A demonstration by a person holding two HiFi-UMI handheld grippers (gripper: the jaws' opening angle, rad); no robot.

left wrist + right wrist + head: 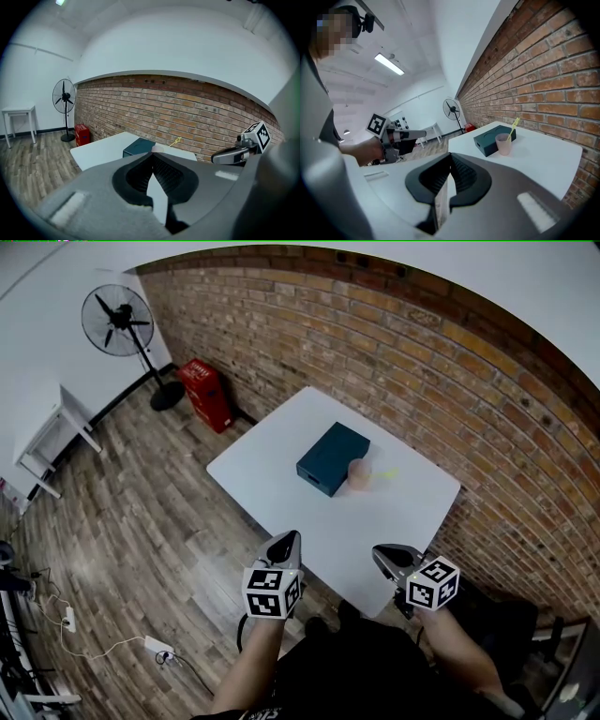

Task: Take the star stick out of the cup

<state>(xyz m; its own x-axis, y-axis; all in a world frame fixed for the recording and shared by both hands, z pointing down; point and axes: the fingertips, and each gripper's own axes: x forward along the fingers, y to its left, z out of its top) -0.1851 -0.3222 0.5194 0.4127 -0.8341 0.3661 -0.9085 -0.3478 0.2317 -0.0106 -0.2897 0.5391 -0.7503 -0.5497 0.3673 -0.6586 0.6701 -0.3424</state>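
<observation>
- Head view: white table [272, 474] set against a brick wall. A dark teal box [332, 458] sits near the middle of it, and a pink cup [360, 474] stands just beside the box on its right.
- The star stick [386, 473] shows only as a faint yellow streak leaning out of the cup away from the box.
- The left gripper [288, 539] and right gripper [379, 553] hang over the near table edge, well apart from the cup. Neither carries anything.
- Left gripper view: the jaws are pressed together at the tips, with nothing between them. Beyond them are the box [137, 146] and the thin yellow stick [176, 140] slanting up against the brick. The cup is mostly hidden behind the jaw tips.
- Right gripper view: the jaws are pressed together and empty. The cup [504, 143] stands upright, just beside the box [491, 140] or touching it. The stick [513, 127] stands in the cup and leans over the rim on the wall side.
- Risk: the cup looks light and nothing holds it. Pulling the stick sideways, not along its lean, could tip the cup or drag it.
- Risk: the stick is thin. Jaws that close off-centre could flick it away or knock the rim.
- Risk: both pairs of jaws are shut. Arriving without spreading them would simply push the stick or cup.
- Steadying the cup with the left gripper looks sensible, but squeezing too hard could squash or topple it.
</observation>
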